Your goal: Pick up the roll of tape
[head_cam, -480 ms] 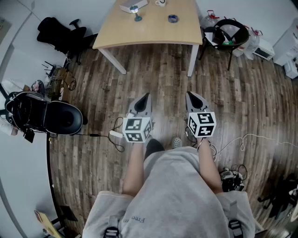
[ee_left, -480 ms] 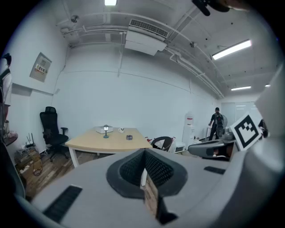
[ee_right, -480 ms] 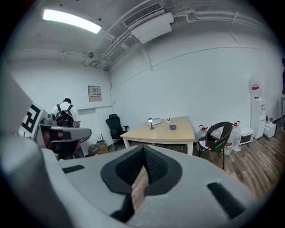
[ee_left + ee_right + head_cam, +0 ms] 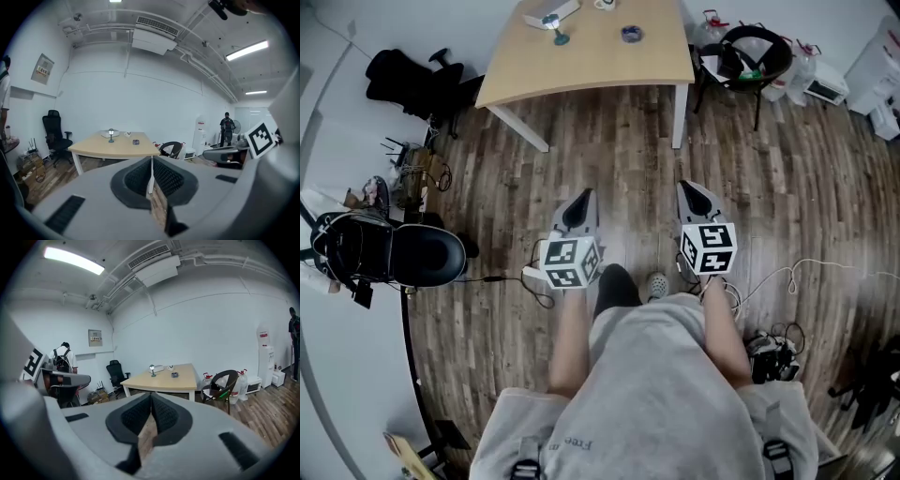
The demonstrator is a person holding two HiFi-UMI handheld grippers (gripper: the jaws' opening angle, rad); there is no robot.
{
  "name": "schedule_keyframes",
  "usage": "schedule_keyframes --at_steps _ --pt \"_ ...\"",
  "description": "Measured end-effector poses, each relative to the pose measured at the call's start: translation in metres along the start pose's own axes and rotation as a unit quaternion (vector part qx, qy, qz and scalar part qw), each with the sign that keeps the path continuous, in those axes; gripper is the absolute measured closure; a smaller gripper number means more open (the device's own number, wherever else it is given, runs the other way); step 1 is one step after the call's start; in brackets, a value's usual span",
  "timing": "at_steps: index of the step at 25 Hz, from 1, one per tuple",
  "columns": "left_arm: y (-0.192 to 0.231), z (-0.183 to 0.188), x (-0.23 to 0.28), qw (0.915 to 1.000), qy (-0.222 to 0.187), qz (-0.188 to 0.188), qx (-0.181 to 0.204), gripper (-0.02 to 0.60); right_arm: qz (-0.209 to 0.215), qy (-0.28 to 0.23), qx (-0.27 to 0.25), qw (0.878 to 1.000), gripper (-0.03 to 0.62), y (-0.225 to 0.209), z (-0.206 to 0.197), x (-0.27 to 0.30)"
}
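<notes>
At the far left of the head view, a black office chair point(image 4: 412, 80) by the wall. Below it, a round black thing point(image 4: 403, 251), not clear what, low on the wooden floor point(image 4: 619, 141).

Further right, at the top, a light wooden table point(image 4: 581, 70), well apart from both claws. On its far part, from left to right: a flat white box point(image 4: 549, 11), a small lamp point(image 4: 557, 30), a cup point(image 4: 605, 4), then the roll of tape point(image 4: 631, 34) — flat on the table top, alone, right of the lamp, touched by nothing.

Low in the middle, the left claw point(image 4: 586, 195), held over the floor in front of the person's grey shirt point(image 4: 666, 394), pointing toward the table and a little down. Closed: in the left gripper view, two dark pads point(image 4: 138, 178) pressed together along one thin line, with nothing between. Far beyond the tips there, the table and the tape, very small.

Just to the right, the right claw point(image 4: 685, 187), level with the left one, near it but not touching. Also closed and empty, pads together in the right gripper view. Far ahead of it, the table once more, with the tape toward its right side.

Right of the table, a dark chair point(image 4: 750, 52) with some things on the seat, and water bottles point(image 4: 242, 380) beside it. At the right side of the floor, a loose white cable point(image 4: 787, 277) and, lower, a black bundle of wires point(image 4: 773, 356).
</notes>
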State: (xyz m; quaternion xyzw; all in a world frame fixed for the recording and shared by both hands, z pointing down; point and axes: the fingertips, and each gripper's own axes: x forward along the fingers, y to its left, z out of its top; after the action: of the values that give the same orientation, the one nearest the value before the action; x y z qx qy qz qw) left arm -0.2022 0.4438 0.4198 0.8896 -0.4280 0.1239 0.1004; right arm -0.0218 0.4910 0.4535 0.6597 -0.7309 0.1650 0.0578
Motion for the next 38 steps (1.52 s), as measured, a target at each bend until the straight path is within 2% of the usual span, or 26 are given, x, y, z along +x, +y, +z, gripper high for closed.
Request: schedule_keyframes --at_steps 2,7,12,14,18,22,26,30,38 --pt "0.003 -0.006 0.0 1.0 0.002 0.004 -0.004 0.556 0.003 0.007 0.001 1.0 0.542 -0.003 -0.008 0.001" --pt "0.017 -0.007 0.011 0.9999 0.011 0.01 -0.009 0.483 0.006 0.011 0.012 1.0 0.528 -0.009 -0.007 0.014" --pt "0.036 -0.003 0.035 0.9999 0.012 0.009 -0.006 0.468 0.003 0.011 0.015 1.0 0.495 -0.014 -0.005 0.034" --pt "0.045 -0.001 0.05 0.9999 0.014 0.008 -0.005 0.443 -0.002 0.01 0.017 1.0 0.485 -0.019 -0.001 0.045" --pt "0.055 0.006 0.09 0.9997 0.022 -0.008 -0.003 0.422 -0.023 -0.003 0.027 0.999 0.473 -0.039 0.015 0.07" --pt "0.075 0.014 0.138 0.999 0.028 -0.035 0.01 0.414 -0.043 -0.003 0.015 0.999 0.436 -0.049 0.028 0.11" --pt "0.103 0.029 0.185 0.998 0.024 -0.055 0.02 0.402 -0.045 0.005 0.026 0.999 0.416 -0.048 0.041 0.161" --pt "0.142 0.037 0.228 0.9962 0.042 -0.069 0.033 0.39 -0.057 0.005 0.059 0.997 0.425 -0.047 0.053 0.213" --pt "0.242 0.037 0.291 0.9956 0.064 -0.068 0.003 0.399 -0.058 0.054 0.059 0.995 0.428 -0.028 0.058 0.314"
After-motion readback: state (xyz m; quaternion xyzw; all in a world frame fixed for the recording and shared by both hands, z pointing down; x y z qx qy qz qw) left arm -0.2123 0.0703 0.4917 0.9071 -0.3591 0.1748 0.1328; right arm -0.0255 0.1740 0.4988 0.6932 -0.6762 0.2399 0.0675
